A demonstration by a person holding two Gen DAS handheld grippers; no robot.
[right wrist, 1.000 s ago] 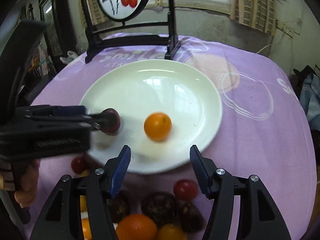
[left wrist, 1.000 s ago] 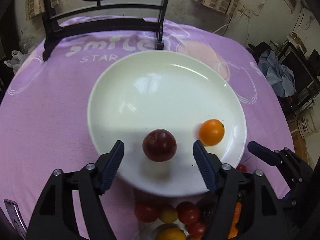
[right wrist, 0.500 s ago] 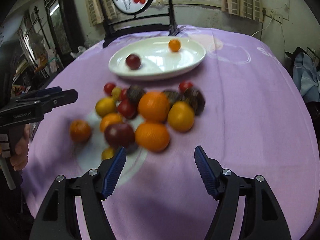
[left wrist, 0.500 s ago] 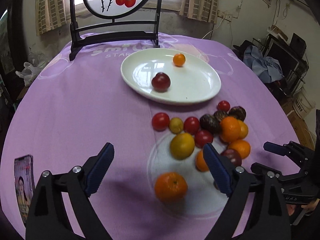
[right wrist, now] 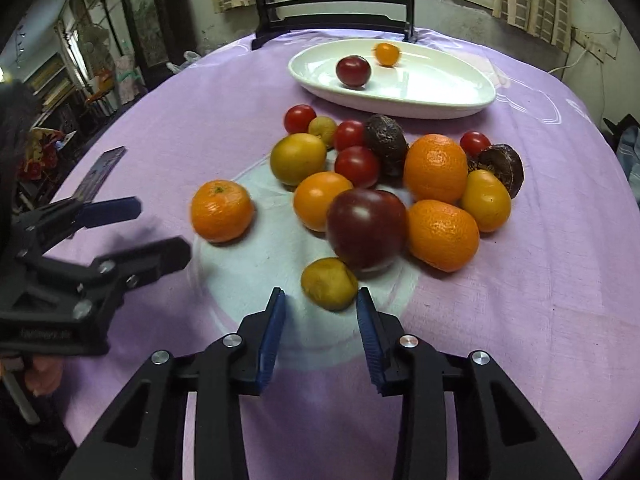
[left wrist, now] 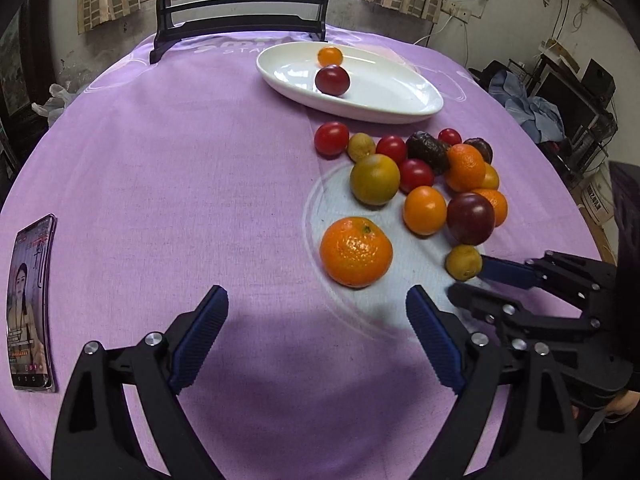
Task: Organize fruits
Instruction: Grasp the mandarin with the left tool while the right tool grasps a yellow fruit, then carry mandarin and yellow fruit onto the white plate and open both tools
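A white plate (left wrist: 400, 92) at the far side holds a dark red plum (left wrist: 332, 79) and a small orange fruit (left wrist: 330, 56); it also shows in the right wrist view (right wrist: 440, 92). A pile of oranges, red tomatoes and dark fruits lies on the purple cloth. My left gripper (left wrist: 316, 328) is open and empty, just short of a loose mandarin (left wrist: 356, 252). My right gripper (right wrist: 321, 320) is half open, its tips just short of a small yellow-green fruit (right wrist: 329, 283), with a large dark plum (right wrist: 366, 229) behind it.
A phone (left wrist: 30, 304) lies on the cloth at the left. A black framed stand (left wrist: 240, 20) is at the table's far edge behind the plate. Clutter and a window surround the round table.
Both grippers have pulled back from the plate toward the near side of the table. The right gripper has lowered toward the small yellow-green fruit and its jaws have narrowed.
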